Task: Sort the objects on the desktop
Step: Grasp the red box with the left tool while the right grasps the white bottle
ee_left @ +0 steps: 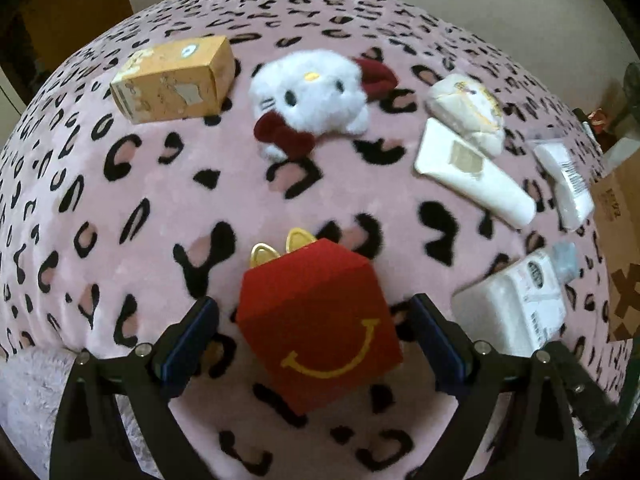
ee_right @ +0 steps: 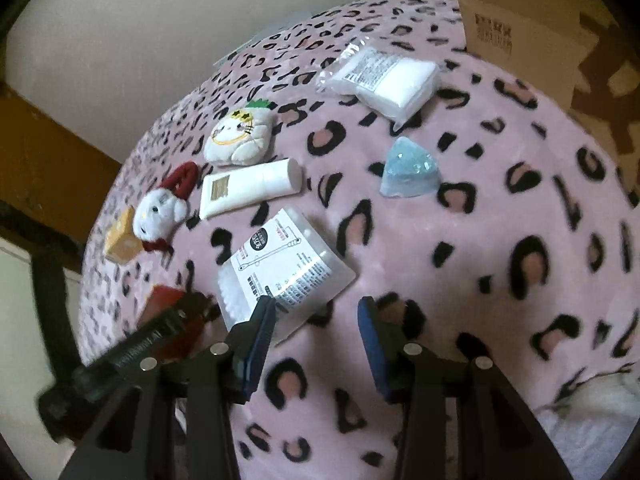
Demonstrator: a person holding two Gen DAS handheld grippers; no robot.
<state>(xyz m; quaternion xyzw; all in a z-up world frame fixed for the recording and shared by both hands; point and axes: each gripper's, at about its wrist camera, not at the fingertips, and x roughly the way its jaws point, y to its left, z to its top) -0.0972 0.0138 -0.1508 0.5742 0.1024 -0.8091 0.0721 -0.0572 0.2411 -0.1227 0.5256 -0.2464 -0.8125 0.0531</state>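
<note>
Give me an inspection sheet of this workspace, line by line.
Surface: pink leopard-print blanket.
Job's things: red box, yellow box, white cat plush, cream plush, white tube, cotton swab box, cotton pad pack, blue packet, all apart.
Clutter: nothing seen.
Grippers: left gripper open, straddling the red box; right gripper open, empty.
Cables: nothing seen.
Surroundings: cardboard box, pale wall.

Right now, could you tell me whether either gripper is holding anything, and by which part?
Nothing is held. The left gripper is open, its fingers either side of the red smile box without touching it. The right gripper is open over bare blanket.
</note>
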